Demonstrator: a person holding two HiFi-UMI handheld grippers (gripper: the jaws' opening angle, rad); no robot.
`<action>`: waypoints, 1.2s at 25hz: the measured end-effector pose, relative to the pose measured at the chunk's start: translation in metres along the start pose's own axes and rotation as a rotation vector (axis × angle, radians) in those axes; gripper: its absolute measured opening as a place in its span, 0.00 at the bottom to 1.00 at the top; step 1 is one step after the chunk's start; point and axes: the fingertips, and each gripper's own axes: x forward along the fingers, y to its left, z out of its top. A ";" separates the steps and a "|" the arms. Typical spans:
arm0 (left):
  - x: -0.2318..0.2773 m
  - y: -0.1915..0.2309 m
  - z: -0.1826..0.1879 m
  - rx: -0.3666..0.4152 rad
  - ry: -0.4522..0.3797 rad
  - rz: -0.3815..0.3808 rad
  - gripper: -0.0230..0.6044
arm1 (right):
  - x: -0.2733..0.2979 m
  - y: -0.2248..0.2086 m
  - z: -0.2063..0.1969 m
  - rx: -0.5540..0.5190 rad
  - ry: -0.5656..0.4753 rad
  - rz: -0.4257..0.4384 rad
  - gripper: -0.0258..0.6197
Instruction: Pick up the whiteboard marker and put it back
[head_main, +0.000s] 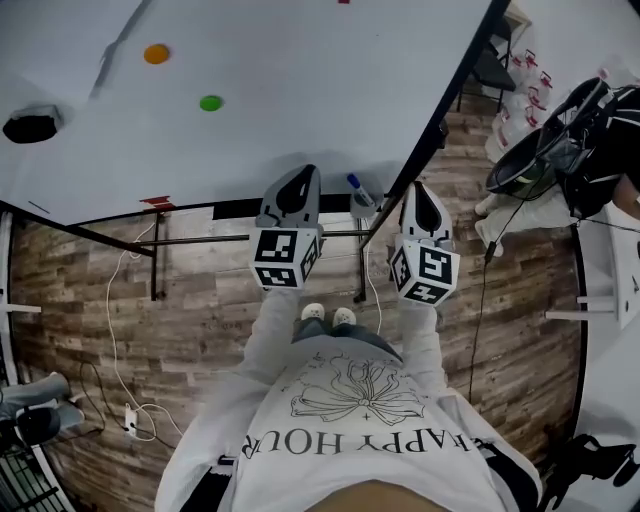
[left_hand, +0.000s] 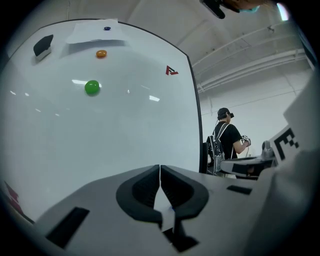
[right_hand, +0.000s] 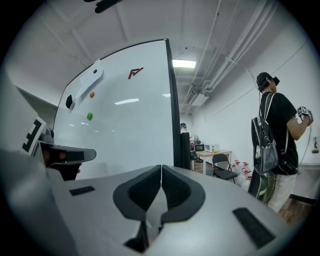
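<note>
You are holding left claw (left_hand: 160, 170) fully closed, empty | right claw (right_hand: 161, 171) fully closed, empty | both are facing large white whiteboard (head_main: 300, 90).

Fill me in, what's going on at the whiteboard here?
A person stands facing the whiteboard with a gripper in each hand. The left gripper and the right gripper are both shut with nothing between the jaws. A blue-capped marker sits in a holder at the board's bottom edge, between the two grippers in the head view. It has not been picked up yet.
</note>
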 end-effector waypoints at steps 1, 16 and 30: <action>-0.002 0.003 0.001 -0.001 -0.002 0.008 0.05 | 0.001 0.002 0.001 -0.001 -0.003 0.006 0.05; -0.017 0.027 0.007 0.010 -0.011 0.081 0.05 | 0.010 0.022 0.007 0.000 -0.023 0.036 0.05; -0.011 0.024 0.006 0.032 -0.001 0.074 0.05 | 0.013 0.019 0.005 0.003 -0.018 0.029 0.05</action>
